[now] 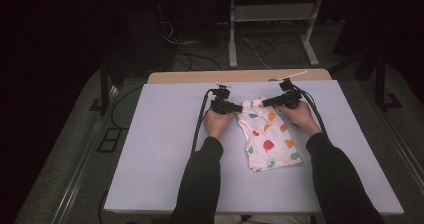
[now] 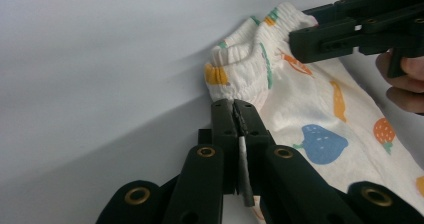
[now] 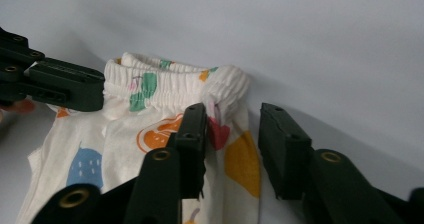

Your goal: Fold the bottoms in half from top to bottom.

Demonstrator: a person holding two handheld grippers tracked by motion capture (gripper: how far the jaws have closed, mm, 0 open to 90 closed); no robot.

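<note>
High view first: the pale counter [image 1: 165,149] carries a small white garment [image 1: 267,139] printed with coloured fruit, folded and lying right of the middle, its elastic waistband [image 1: 252,104] at the far end and the rest running toward the person. It lies flat, so the two hands can meet it at the far corners. Both dark sleeves [image 1: 200,184] come up from the near edge, one on each side of the cloth.

At the far left corner the left gripper [image 2: 235,115] has its jaws closed tight, a thin edge of fabric apparently pinched between them just beside the bunched waistband; I'd judge it is anchoring that corner so the cloth cannot slide.

At the far right corner the right gripper [image 3: 232,134] stands with its jaws apart, straddling the garment's right edge just below the elastic. Its left jaw lies over the print, the other hangs clear over bare counter, and nothing is pressed yet. It looks set to take the matching corner.
</note>
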